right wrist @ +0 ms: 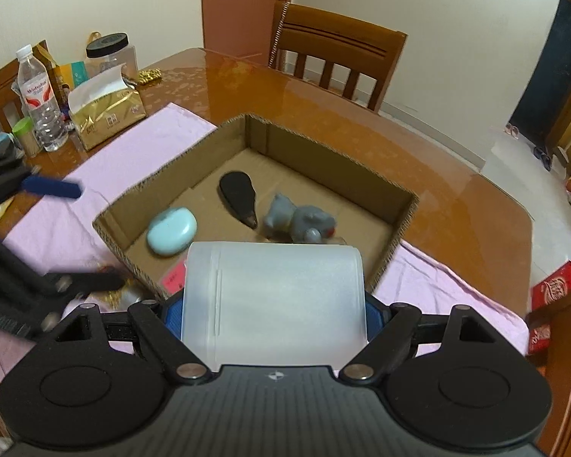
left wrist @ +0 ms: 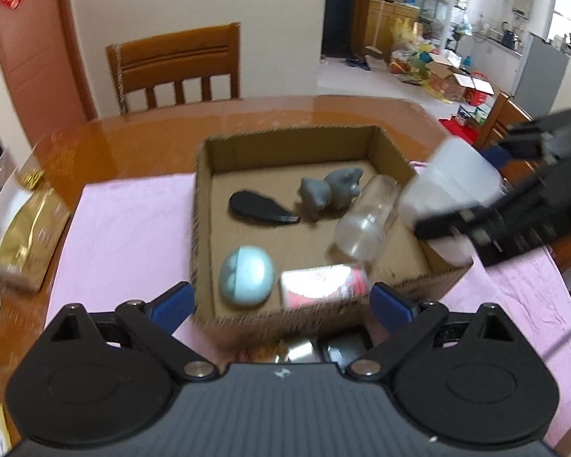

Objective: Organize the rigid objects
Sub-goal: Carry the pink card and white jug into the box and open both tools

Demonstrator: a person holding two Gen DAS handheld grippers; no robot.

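Observation:
An open cardboard box point(left wrist: 285, 131) point(right wrist: 323, 144) sits on a pink cloth. It holds a black flat piece point(left wrist: 259, 207) point(right wrist: 238, 194), grey toy figures point(left wrist: 331, 190) point(right wrist: 297, 221), a clear bottle point(left wrist: 365, 221) lying on its side, a pale blue oval case point(left wrist: 245, 276) point(right wrist: 171, 230) and a red and white packet point(left wrist: 323, 285). My left gripper point(left wrist: 281, 293) is open at the box's near wall, with nothing between its fingers. My right gripper point(right wrist: 274, 314) point(left wrist: 476, 179) is shut on a frosted white container point(right wrist: 274, 297) point(left wrist: 449, 190), held over the box's right corner.
The cloth point(left wrist: 125, 236) lies on a glossy wooden table point(right wrist: 456, 198). A gold tissue pack point(right wrist: 106, 114) point(left wrist: 26, 243), a water bottle point(right wrist: 38, 99) and a black-lidded jar point(right wrist: 110, 57) stand at the left. A wooden chair point(left wrist: 175, 64) point(right wrist: 338, 53) stands behind. Small shiny items point(left wrist: 297, 350) lie before the box.

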